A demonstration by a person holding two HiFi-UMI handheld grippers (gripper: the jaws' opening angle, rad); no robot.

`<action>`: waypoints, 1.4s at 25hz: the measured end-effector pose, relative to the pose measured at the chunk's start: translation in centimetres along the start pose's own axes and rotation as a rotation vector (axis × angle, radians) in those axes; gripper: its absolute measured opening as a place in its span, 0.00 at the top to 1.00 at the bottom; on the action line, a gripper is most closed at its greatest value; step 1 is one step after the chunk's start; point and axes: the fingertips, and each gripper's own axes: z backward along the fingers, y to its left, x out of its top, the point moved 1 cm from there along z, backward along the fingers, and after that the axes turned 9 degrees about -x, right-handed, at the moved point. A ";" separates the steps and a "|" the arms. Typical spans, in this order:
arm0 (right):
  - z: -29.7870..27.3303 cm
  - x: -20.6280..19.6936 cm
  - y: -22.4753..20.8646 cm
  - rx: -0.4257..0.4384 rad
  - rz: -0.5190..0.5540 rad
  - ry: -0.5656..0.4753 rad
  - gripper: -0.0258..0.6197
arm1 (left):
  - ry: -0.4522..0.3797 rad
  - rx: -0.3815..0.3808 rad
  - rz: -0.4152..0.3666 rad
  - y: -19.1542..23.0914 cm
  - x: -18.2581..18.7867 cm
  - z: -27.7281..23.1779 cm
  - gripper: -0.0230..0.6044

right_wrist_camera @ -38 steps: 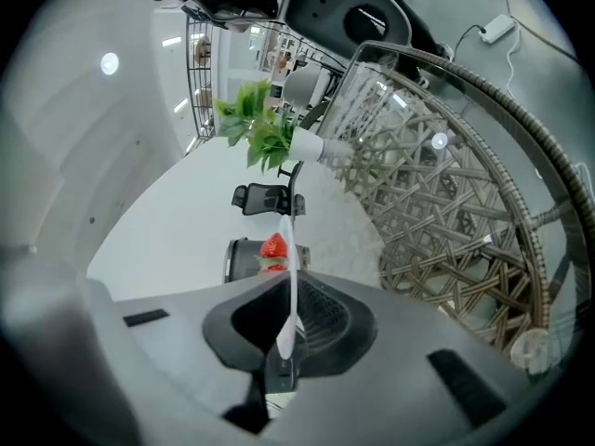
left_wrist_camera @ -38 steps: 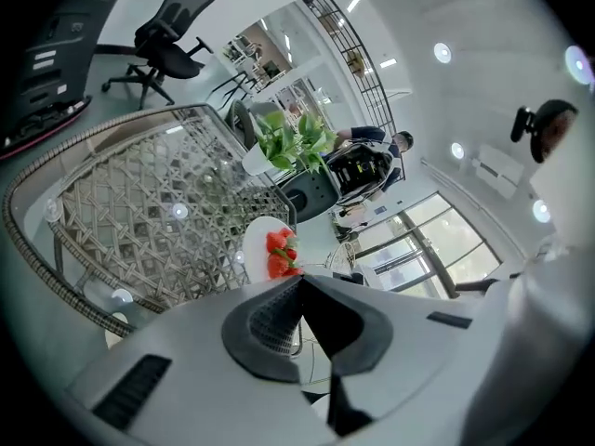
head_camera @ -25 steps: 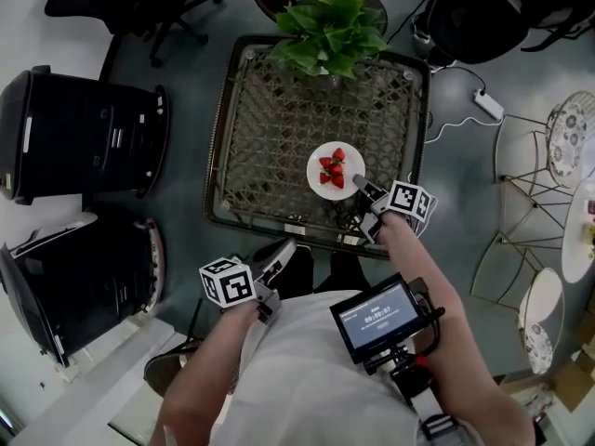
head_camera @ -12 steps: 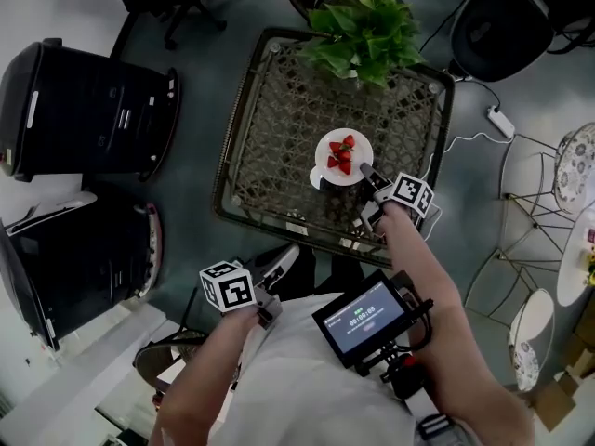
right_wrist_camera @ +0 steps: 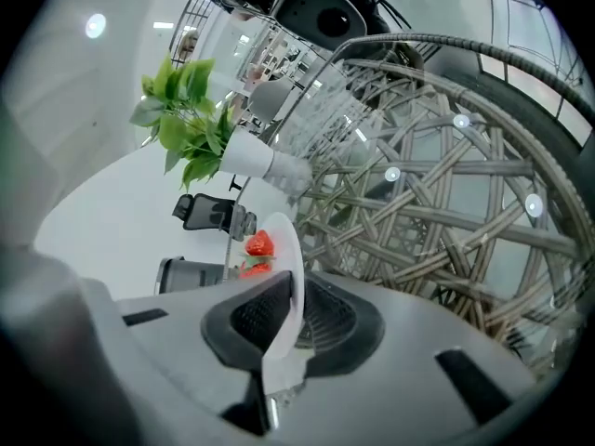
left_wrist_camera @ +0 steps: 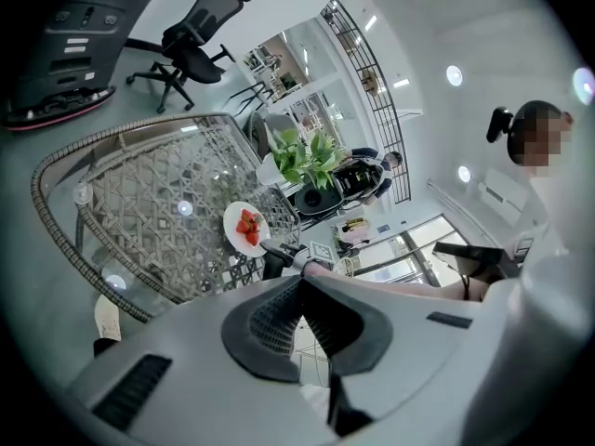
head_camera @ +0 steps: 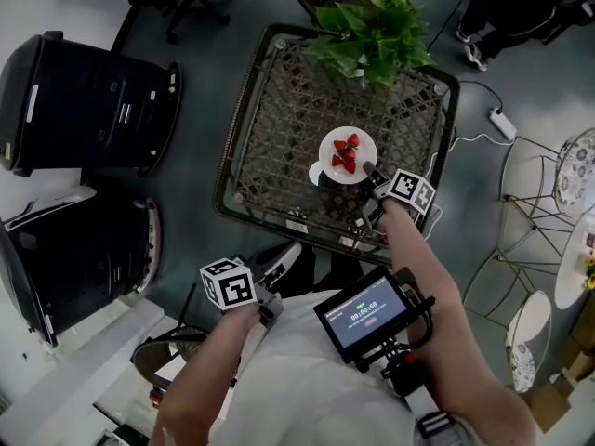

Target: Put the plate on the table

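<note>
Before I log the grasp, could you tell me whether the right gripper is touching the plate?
Touching. The right gripper view shows the right gripper's pads closed on the plate's rim, one on each face.

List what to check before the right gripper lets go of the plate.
1. Right gripper shut on the plate rim: ok.
2. Plate over the table, inside its edge: ok.
3. Plate resting on the tabletop: cannot tell.
4. Strawberries sitting on the plate: ok.
5. Plate apart from the plant: ok.
6. Left gripper shut, empty, off the table: ok.
</note>
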 end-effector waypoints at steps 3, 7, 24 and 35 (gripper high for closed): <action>-0.1 -0.1 -0.3 -0.042 0.017 0.008 0.92 | 0.004 0.000 0.000 0.0 -0.1 0.0 0.96; 0.0 0.1 -0.4 -0.073 0.017 -0.015 0.91 | 0.000 0.000 0.002 -0.2 -0.3 0.3 0.96; 1.3 1.5 -0.4 -0.374 0.388 0.022 0.76 | -0.052 -0.006 0.008 -0.6 -0.2 1.7 0.96; 4.5 2.4 -1.3 -0.357 0.395 -0.008 0.76 | -0.027 0.013 -0.053 -0.2 0.3 2.0 0.96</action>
